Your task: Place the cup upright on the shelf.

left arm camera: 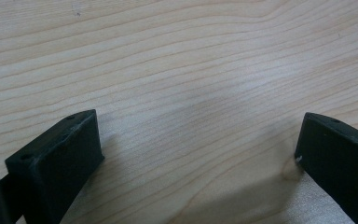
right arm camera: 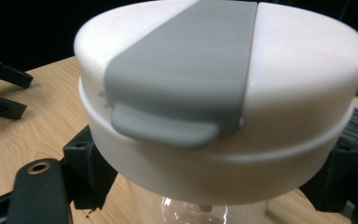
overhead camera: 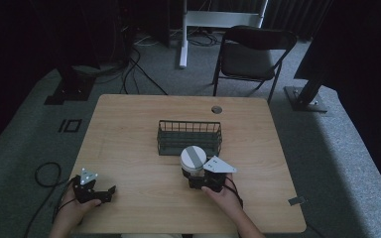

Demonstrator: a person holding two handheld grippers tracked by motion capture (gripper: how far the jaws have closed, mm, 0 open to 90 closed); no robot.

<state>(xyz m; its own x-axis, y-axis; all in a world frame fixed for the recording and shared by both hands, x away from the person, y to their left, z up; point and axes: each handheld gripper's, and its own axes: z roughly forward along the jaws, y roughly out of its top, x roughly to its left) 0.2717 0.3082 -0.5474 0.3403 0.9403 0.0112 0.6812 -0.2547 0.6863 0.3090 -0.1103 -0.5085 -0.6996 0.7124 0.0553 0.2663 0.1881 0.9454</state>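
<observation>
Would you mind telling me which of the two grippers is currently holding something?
The right gripper, just before the wire basket: its jaws flank a white-lidded container. The left gripper is open over bare table.

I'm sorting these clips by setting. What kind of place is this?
Probably a lab or recording studio, not a home: a bare wooden table on grey carpet, dark curtains all round, loose cables on the floor, stand bases and a folding chair behind.

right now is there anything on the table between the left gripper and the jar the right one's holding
Nothing: in the high view, only bare wooden table lies between the left gripper and the white-lidded jar.
</observation>
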